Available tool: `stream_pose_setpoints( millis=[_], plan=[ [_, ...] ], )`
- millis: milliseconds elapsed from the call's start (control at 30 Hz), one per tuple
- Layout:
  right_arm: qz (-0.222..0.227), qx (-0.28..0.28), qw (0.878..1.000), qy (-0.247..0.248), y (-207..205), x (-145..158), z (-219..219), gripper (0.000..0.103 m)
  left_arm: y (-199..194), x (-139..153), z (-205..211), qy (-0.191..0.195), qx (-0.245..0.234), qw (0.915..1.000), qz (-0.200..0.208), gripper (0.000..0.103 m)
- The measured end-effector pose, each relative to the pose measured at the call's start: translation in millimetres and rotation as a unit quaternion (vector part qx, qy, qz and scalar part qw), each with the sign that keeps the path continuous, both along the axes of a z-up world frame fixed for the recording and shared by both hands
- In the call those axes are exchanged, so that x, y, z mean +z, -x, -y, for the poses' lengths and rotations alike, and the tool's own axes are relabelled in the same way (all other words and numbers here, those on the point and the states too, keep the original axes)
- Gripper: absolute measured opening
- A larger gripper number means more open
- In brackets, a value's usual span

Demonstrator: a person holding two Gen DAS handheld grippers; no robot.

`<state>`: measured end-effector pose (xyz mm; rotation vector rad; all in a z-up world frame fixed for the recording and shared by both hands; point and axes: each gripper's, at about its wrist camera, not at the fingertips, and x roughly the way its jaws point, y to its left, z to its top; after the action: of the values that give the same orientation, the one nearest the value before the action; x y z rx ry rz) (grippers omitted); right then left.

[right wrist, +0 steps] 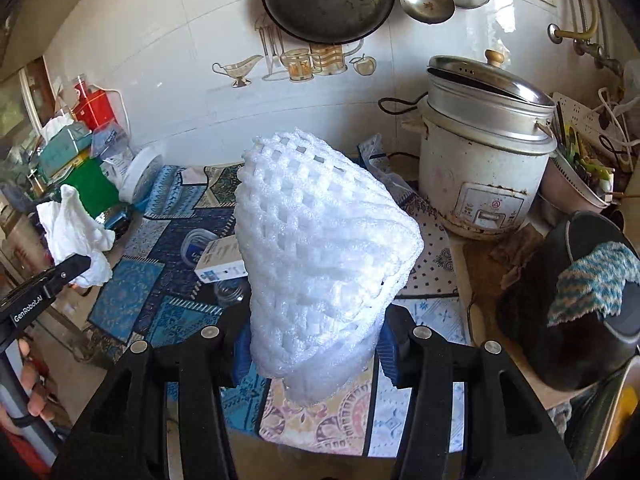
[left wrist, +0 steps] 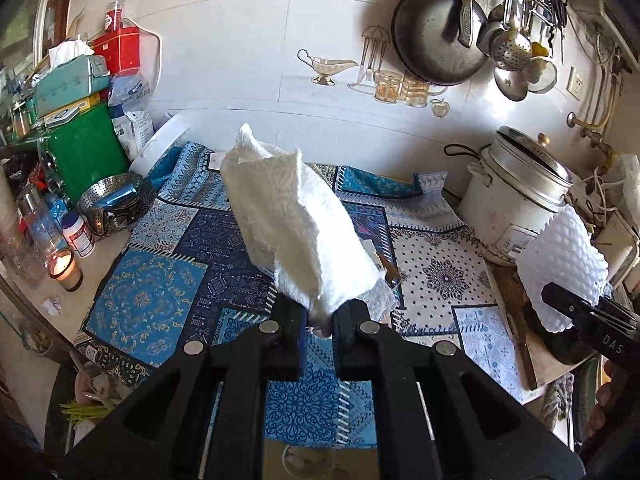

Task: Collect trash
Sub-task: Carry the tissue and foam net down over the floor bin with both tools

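Two pieces of trash are up off the desk (left wrist: 424, 248): my left tongs (left wrist: 320, 316) pinch a crumpled paper towel (left wrist: 296, 216), my right tongs (right wrist: 316, 348) a foam net (right wrist: 324, 240). Each stands straight out ahead, long axis along the fingers; no bin shows.

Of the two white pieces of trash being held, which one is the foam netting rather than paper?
The foam net in the right gripper; the left gripper holds a crumpled paper towel.

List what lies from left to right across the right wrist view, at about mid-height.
Crumpled paper towel pinched in the left hand-held gripper → small white and blue box on the patterned cloth → white foam fruit net held by the right hand-held gripper → white rice cooker → black pot with a blue knitted rag.
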<state>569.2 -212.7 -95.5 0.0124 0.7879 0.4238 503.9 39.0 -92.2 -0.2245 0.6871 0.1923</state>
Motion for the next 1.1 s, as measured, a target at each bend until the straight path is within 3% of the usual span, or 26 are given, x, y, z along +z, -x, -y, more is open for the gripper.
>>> stream_pose_setpoints(
  millis=[267, 433, 700, 867, 1100],
  plan=[
    [-0.014, -0.04, 0.999, 0.007, 83.5, -14.0, -23.4, 0.047, 71.9, -22.3, -11.8, 0.013, -0.045, 0.9986, -0.025, 0.008],
    [-0.023, -0.06, 0.998, 0.007, 138.4, -26.8, -35.6, 0.047, 127.6, -35.5, -14.5, 0.0, -0.073, 0.9967, -0.036, 0.008],
    [-0.077, -0.066, 0.995, 0.016, 189.2, -62.5, -39.2, 0.047, 174.1, -70.5, -4.1, 0.008, -0.116, 0.9892, -0.089, 0.008],
    [-0.113, -0.061, 0.991, 0.03, 198.4, -106.7, -35.6, 0.047, 181.9, -120.2, 13.0, 0.016, -0.141, 0.981, -0.133, 0.008],
    [-0.175, -0.056, 0.982, 0.046, 195.1, -213.0, -20.1, 0.047, 178.8, -227.6, 33.8, 0.024, -0.158, 0.9682, -0.193, 0.008]
  ],
)
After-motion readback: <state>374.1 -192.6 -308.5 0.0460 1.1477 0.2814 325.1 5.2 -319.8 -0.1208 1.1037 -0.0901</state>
